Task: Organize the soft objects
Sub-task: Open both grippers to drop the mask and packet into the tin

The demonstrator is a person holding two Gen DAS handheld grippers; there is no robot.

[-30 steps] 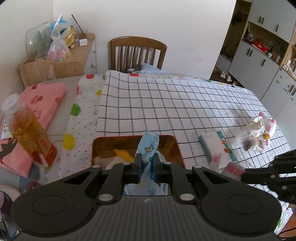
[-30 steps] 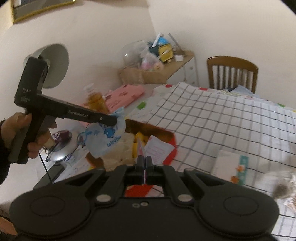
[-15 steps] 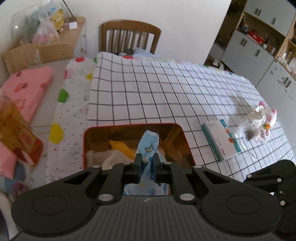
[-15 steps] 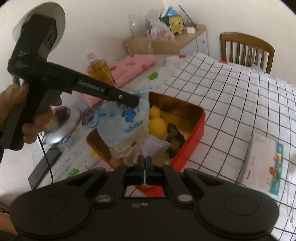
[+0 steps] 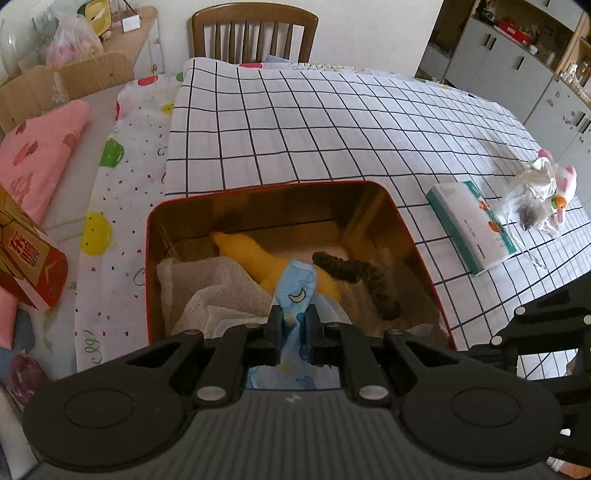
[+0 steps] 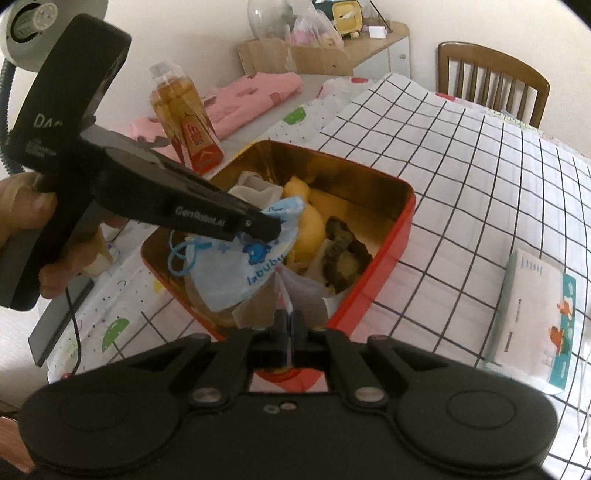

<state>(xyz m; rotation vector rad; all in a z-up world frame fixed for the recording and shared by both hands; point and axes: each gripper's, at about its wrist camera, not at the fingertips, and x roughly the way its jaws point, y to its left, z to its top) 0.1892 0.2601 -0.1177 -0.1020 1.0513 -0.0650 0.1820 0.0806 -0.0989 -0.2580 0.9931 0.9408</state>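
A red tin [image 5: 258,190] with a gold inside stands on the checked tablecloth. In it lie a yellow plush [image 5: 251,254], a dark scrunchie [image 5: 362,273] and a white gauze cloth [image 5: 218,291]. My left gripper [image 5: 294,314] is shut on a light blue printed face mask [image 5: 297,284]. The right wrist view shows the mask [image 6: 240,273] hanging from the left gripper [image 6: 271,230] over the near-left part of the tin [image 6: 391,236]. My right gripper [image 6: 290,317] is shut on a thin white and pink packet [image 6: 295,291] just above the tin's near edge.
A teal and white tissue pack [image 5: 471,225] and a bagged plush toy [image 5: 543,192] lie to the right of the tin. A bottle of amber drink [image 6: 184,118] and a pink cloth [image 5: 33,158] are on the left. A wooden chair [image 5: 255,33] stands beyond the table.
Both grippers have come down and closer to the red tin. The mask now hangs low over the tin's contents, and the packet is over its near edge. Both grips are unchanged.
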